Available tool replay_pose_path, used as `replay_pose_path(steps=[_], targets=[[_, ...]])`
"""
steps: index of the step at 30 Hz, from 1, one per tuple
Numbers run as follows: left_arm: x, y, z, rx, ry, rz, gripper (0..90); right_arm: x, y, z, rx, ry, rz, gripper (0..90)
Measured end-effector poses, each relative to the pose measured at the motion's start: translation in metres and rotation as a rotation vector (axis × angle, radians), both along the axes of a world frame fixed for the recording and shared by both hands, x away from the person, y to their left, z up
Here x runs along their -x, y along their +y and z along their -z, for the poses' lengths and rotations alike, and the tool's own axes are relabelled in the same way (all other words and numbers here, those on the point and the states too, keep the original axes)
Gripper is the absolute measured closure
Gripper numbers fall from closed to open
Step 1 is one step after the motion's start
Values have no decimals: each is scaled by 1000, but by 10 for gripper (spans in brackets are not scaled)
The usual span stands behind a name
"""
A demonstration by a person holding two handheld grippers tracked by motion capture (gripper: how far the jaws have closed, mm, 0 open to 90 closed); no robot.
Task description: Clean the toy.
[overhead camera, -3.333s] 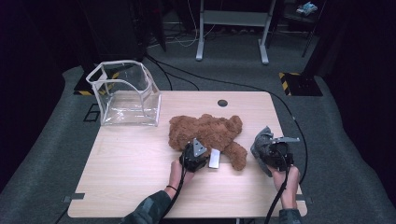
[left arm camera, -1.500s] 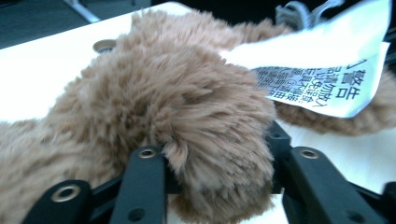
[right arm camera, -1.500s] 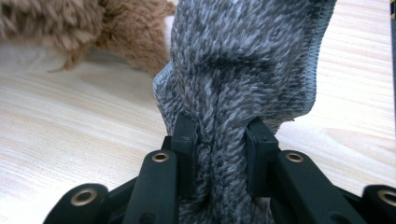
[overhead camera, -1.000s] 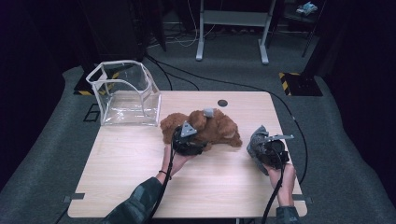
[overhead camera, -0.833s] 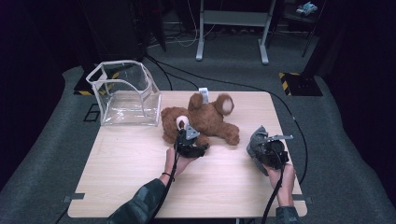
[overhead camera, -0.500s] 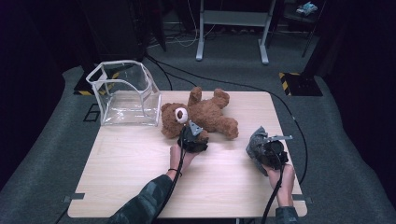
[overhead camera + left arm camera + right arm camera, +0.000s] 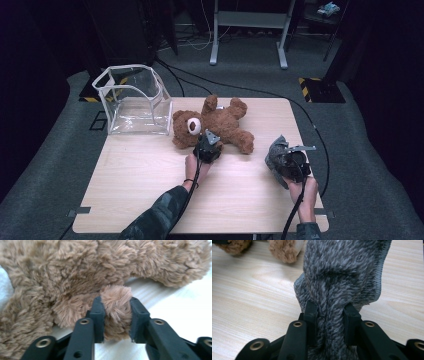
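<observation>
2 tongs are engaged on the surface (image 7: 150,175). The left tongs (image 7: 207,145) have just been closing and now pinch a limb of the bear (image 7: 220,125); the left gripper view confirms plush (image 7: 116,310) squeezed between both jaws. The bear lies on its back near the middle of the surface, head just beside the clear bin (image 7: 132,100), which stands at the far left corner. The right tongs (image 7: 280,152) are closed narrow on a grey knit cloth (image 7: 275,155), near the right edge and apart from the bear; the right gripper view shows the cloth (image 7: 342,277) bunched between the jaws and rising above them.

Risks noted:
1. The left grip takes only 1 soft limb. If lifted, the body will likely hang and swing, and the fur could slide out of the jaws.
2. A swinging bear could strike the bin's rim or tip the light bin if carried toward it low.
3. The cloth is gripped at a fold; loose ends could drag across the surface or snag the bear's near leg.
4. Trailing cables (image 7: 192,177) could catch on the surface edge.
</observation>
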State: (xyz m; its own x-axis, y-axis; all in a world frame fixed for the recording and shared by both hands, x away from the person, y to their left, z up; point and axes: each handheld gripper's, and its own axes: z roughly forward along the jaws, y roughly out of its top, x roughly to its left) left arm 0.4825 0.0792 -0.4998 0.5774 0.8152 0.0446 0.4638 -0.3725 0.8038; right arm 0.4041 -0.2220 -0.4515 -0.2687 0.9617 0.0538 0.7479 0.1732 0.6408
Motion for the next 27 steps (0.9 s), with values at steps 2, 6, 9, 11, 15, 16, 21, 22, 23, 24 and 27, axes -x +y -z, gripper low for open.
replay_pose_path(steps=[2,6,9,11,15,16,21,22,23,24,27], targets=[[3,5,1,17,0,29,734,1,0,-1,-3,3,1,703],[12,15,1,54,-14,76,753,1,-1,-1,-1,-7,-5,704],[21,22,-1,78,-18,113,756,1,1,-1,1,-7,0,703],[27,27,-1,84,-23,136,756,2,2,-2,-2,1,7,703],[37,34,-1,96,-26,150,737,2,2,-2,-1,3,2,703],[38,35,-2,92,-24,151,689,1,2,-1,1,3,-2,703],[51,40,-20,104,-107,81,450,0,5,-2,0,-1,-6,703],[53,42,-25,101,-130,62,423,0,5,-2,0,0,-5,703],[55,45,-32,91,-157,36,388,0,6,-3,-1,3,-4,703],[55,47,-35,85,-173,20,359,-1,6,-3,4,-2,-6,703],[48,54,-47,68,-206,-85,292,-1,7,-3,2,-8,-13,703]])
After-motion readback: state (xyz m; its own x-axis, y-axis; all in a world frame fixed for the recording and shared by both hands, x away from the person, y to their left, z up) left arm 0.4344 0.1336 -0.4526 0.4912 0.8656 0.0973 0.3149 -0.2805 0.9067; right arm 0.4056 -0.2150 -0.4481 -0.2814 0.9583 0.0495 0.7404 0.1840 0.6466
